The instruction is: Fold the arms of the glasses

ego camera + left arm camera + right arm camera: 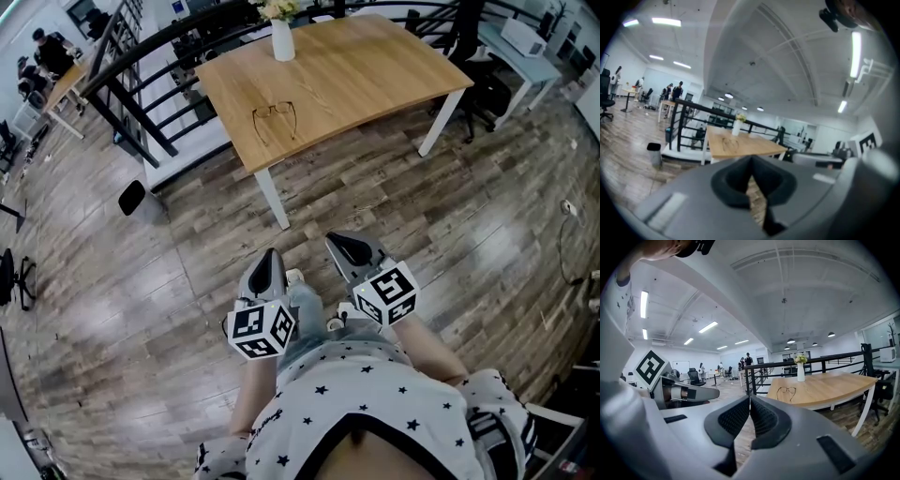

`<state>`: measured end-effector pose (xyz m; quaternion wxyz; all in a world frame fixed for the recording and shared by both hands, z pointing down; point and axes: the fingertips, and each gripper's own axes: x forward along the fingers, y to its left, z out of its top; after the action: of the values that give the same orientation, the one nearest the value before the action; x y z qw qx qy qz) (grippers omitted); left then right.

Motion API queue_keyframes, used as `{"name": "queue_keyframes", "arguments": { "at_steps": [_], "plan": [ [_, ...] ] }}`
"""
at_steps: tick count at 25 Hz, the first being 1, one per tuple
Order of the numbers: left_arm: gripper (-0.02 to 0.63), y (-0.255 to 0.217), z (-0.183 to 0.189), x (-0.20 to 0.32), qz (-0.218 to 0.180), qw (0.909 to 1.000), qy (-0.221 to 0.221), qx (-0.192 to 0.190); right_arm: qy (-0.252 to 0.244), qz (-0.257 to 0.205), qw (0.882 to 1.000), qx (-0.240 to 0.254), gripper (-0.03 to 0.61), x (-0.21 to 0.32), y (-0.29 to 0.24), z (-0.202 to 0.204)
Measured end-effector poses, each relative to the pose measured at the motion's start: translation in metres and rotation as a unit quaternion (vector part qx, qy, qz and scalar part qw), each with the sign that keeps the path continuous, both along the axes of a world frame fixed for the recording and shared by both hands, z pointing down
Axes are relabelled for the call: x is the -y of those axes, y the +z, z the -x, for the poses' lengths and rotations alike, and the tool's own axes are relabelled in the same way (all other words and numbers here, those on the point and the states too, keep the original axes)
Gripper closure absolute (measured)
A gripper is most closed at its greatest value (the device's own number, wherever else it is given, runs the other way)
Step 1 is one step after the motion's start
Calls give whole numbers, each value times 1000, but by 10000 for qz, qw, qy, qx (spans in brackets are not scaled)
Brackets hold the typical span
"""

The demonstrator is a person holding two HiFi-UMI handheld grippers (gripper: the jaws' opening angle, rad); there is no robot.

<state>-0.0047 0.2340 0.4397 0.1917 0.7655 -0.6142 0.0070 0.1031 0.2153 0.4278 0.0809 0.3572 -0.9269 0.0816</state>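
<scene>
- Glasses (274, 120) lie on wooden bench (375, 75), arms spread open, lenses twd far side. White vase (282, 39) w/ flowers stands behind them nr far edge.
- Left gripper (270, 255): fingers closed together, nothing between them.
- Right gripper (345, 246): fingers closed, pads touching, empty.
- Both grippers held side by side in front of person's torso (356, 403), over wood floor (141, 309), well apart from bench and Glasses.
- Both gripper views face bench; Glasses show beyond the closed tips, nothing touching them.
</scene>
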Motion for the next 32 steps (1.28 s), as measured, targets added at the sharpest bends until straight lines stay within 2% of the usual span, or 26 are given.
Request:
{"name": "queue_keyframes", "arguments": {
  "at_steps": [8, 21, 32],
  "plan": [
    [606, 5, 11, 52, 34, 9999, 119, -17, 121, -32, 9999, 6, 561, 49, -1, 9],
    [607, 3, 47, 170, 59, 9996, 279, -91, 159, -185, 9997, -78, 561, 166, -12, 48],
    [607, 10, 80, 255, 224, 9974, 682, -25, 397, -189, 9986, -296, 560, 250, -13, 82]
  ]
}}
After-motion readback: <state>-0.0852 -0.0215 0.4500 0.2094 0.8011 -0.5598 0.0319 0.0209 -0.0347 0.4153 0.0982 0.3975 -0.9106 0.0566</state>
